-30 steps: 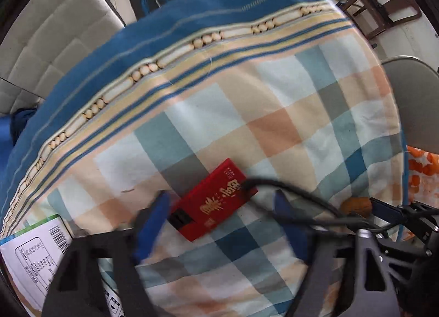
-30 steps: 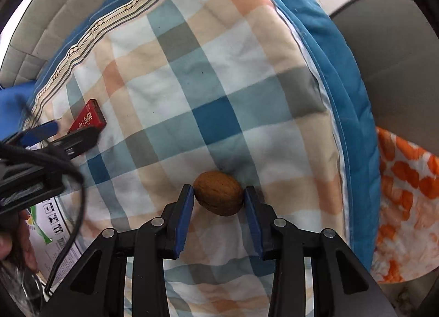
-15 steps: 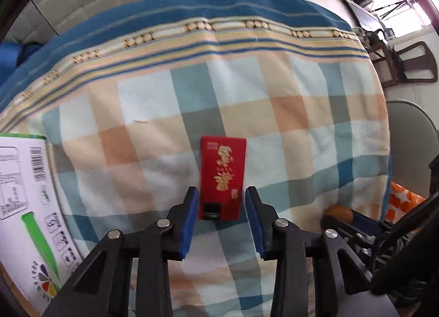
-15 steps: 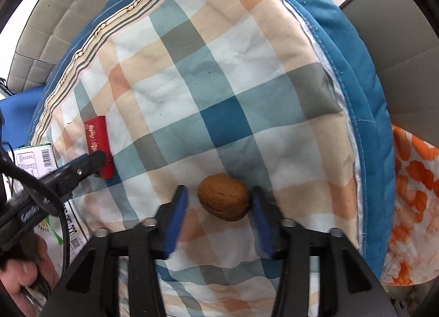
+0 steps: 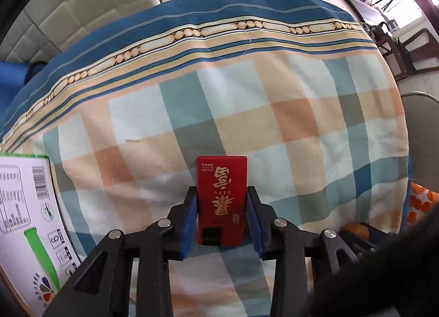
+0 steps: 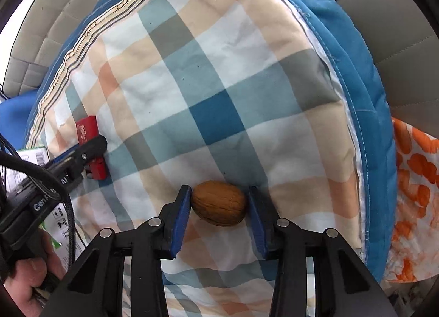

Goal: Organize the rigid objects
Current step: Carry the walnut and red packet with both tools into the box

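Note:
A flat red box with gold characters [image 5: 221, 199] lies on the checked cloth. My left gripper [image 5: 222, 201] has its blue pads [image 5: 189, 221] against both sides of the box, shut on it. The box also shows at the left of the right wrist view [image 6: 87, 130]. A brown walnut [image 6: 218, 203] lies on the cloth between the fingers of my right gripper [image 6: 219, 200]. Its left pad [image 6: 182, 215] touches the nut; the right pad stands a little apart, so the gripper is open around it.
A white carton with green print [image 5: 24, 207] lies at the cloth's left edge. The cloth has a blue border [image 5: 192, 12]. A grey chair [image 6: 397, 42] and an orange-patterned cloth [image 6: 414, 179] lie to the right. Gym gear stands on the floor beyond.
My left gripper swung round to line up with the red box, moved onto it and closed on its sides. My right gripper stayed around the walnut and narrowed slightly.

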### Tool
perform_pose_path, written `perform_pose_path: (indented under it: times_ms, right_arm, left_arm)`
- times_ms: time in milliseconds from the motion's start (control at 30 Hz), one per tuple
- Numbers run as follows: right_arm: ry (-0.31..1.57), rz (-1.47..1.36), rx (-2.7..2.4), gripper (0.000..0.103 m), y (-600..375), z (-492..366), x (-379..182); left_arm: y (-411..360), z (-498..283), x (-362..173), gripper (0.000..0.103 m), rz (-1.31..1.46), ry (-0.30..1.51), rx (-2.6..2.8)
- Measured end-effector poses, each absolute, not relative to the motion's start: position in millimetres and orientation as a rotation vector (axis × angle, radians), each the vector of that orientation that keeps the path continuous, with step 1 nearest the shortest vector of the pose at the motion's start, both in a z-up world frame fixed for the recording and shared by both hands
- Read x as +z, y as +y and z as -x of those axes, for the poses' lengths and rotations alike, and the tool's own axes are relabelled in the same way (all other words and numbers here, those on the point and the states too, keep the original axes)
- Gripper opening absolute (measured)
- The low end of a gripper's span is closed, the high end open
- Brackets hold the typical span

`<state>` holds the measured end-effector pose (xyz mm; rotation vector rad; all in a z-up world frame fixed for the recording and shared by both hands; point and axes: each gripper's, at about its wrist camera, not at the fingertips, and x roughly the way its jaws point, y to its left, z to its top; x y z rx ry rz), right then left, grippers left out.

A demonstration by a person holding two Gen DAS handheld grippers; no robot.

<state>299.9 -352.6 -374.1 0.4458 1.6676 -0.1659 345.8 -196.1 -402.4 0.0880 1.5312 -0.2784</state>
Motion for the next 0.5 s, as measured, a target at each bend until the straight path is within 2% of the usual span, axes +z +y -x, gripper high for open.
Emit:
perform_pose_path:
  times_ms: [233,500]
  right_arm:
    - [1.663,-0.447,-0.143,0.043,-340,-287,-364]
    - [1.625,-0.435,-0.069,0.043,-308,-273,-330]
  left_arm:
    - [-169,-328,-390,0.031,-0.039,1.522,-0.292]
    - [-124,-318,-330,0.031,0.025,1.437,-0.313]
